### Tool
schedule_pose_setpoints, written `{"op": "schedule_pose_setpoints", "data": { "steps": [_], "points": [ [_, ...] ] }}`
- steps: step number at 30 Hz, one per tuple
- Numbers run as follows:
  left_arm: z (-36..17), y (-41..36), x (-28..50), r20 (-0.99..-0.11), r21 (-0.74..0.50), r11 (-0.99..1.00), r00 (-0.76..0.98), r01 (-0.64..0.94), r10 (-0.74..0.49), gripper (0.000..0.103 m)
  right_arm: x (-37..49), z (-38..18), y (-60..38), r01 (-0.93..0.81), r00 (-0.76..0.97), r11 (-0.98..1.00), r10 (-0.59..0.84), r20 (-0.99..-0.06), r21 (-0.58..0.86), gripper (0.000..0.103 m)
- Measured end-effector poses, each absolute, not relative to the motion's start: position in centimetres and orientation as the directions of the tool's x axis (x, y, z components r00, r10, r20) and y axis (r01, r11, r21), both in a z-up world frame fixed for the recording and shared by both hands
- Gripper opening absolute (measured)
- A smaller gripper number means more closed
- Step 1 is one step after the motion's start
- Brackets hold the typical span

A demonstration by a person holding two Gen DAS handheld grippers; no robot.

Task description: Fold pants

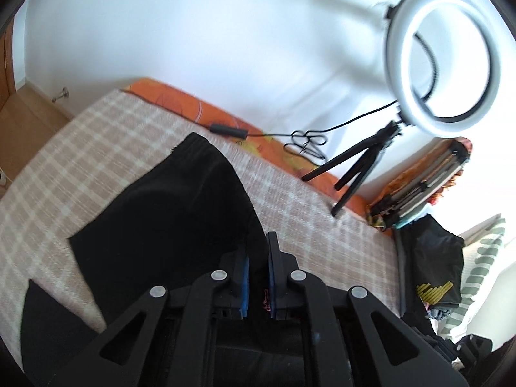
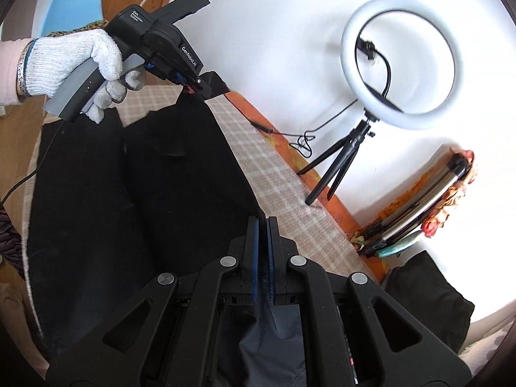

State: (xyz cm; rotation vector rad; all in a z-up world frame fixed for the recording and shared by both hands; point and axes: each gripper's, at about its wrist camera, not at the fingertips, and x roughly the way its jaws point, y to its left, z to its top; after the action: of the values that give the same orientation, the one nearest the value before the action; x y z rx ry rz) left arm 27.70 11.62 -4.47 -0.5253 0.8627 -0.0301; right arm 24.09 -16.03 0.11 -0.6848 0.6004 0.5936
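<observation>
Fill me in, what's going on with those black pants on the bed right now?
A person in white knit gloves holds a two-finger gripper in each hand over a beige checked bedspread. Both grippers are shut on the black fabric pants: the left gripper pinches one edge at the far end, the right gripper pinches the near edge. The cloth hangs stretched between them, partly raised off the bed, so a fold looks under way. A white ring light on a black tripod stands behind.

"GenRobot.AI" is printed on the left tongs (image 2: 206,85) body.
</observation>
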Motion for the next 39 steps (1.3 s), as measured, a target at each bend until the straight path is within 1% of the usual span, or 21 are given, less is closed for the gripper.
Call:
{"op": "schedule_pose_setpoints", "data": {
  "steps": [4,7,13,17,21,26,29,33,35,39],
  "points": [
    [-2.4,12.0,24.0,-0.680,-0.457,0.877,0.694,-0.149,-0.237,0.006,20.6,1.5,-15.8,-0.682,0.680,0.606,0.318,-0.661,-0.409,0.004],
    [-1.2,12.6,20.8,-0.657,-0.462,0.877,0.716,-0.136,-0.235,0.006,18.0,2.0,-15.4,-0.703,0.660,0.596,0.343,-0.668,-0.388,0.004],
    [-0.9,14.4,14.0,-0.636,-0.472,0.869,0.740,-0.150,-0.218,0.006,11.7,0.3,-14.0,-0.766,0.586,0.549,0.384,-0.714,-0.334,0.004],
    [-3.0,15.7,10.1,-0.655,-0.473,0.860,0.729,-0.190,-0.199,0.006,7.7,-2.6,-12.6,-0.817,0.509,0.495,0.382,-0.772,-0.294,0.004],
    [-6.8,17.0,6.7,-0.685,-0.488,0.837,0.702,-0.246,-0.193,0.006,5.0,-6.0,-11.5,-0.847,0.445,0.466,0.355,-0.822,-0.258,0.004],
    [-11.3,17.8,3.9,-0.717,-0.514,0.806,0.662,-0.294,-0.216,0.006,3.5,-9.3,-11.3,-0.866,0.388,0.441,0.292,-0.874,-0.237,0.004],
    [-13.2,17.9,3.2,-0.728,-0.536,0.793,0.634,-0.290,-0.261,0.006,3.3,-10.6,-11.6,-0.870,0.348,0.448,0.260,-0.901,-0.206,0.004],
    [-14.3,18.5,2.8,-0.716,-0.576,0.768,0.625,-0.278,-0.311,0.006,3.4,-11.9,-11.8,-0.876,0.314,0.443,0.223,-0.923,-0.191,0.004],
    [-14.8,19.1,3.1,-0.728,-0.587,0.751,0.603,-0.303,-0.326,0.006,3.4,-12.3,-11.7,-0.886,0.277,0.434,0.211,-0.937,-0.164,0.004],
    [-14.6,19.6,3.2,-0.744,-0.579,0.754,0.579,-0.310,-0.333,0.007,3.7,-11.3,-12.2,-0.887,0.221,0.451,0.229,-0.948,-0.098,0.005]
  ]
}}
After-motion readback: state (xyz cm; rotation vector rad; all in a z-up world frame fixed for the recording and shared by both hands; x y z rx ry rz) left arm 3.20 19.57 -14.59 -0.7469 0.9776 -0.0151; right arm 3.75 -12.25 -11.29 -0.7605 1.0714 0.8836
